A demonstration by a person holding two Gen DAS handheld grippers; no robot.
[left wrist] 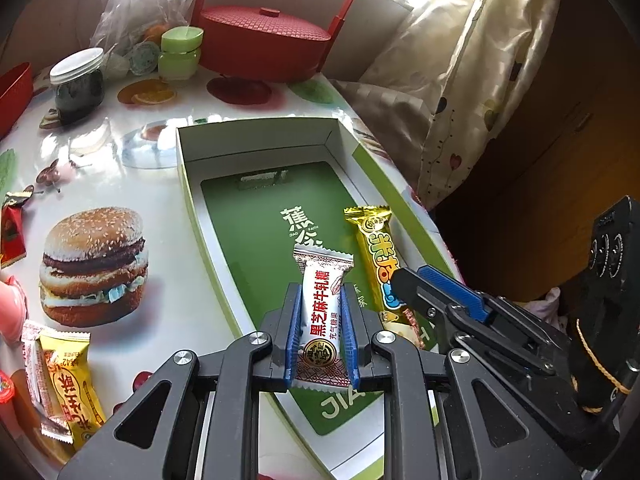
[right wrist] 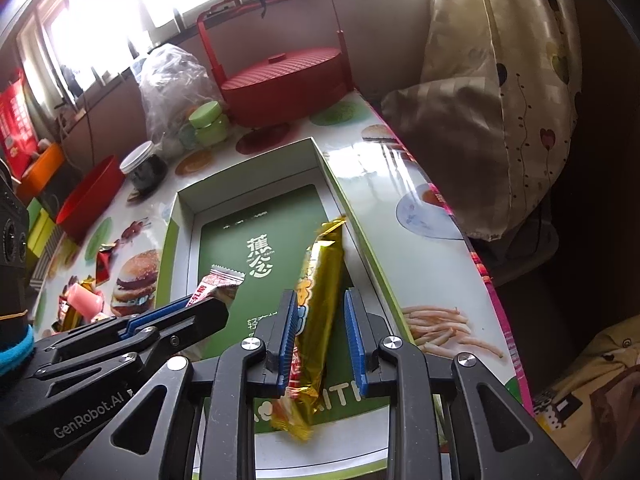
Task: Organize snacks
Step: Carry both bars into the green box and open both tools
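An open green-and-white box [left wrist: 192, 200] lies on the printed table; it also shows in the right wrist view [right wrist: 184, 204]. My left gripper [left wrist: 320, 300] is shut on a white sesame nougat candy [left wrist: 322, 312] and holds it above the box's near end. The candy's end shows in the right wrist view [right wrist: 218, 280]. My right gripper [right wrist: 320, 304] stands around a gold snack bar [right wrist: 320, 292] inside the box along its right wall. The left pad touches the bar; a gap shows at the right pad. The bar also shows in the left wrist view [left wrist: 376, 252].
Loose snacks lie left of the box: a yellow packet [left wrist: 72, 376], a red candy [left wrist: 12, 232], a pink item [right wrist: 84, 300]. A jar [left wrist: 78, 84], green tub [left wrist: 180, 52], red basket [left wrist: 264, 36] and plastic bag [left wrist: 140, 0] stand behind. A cushion [right wrist: 452, 128] lies right.
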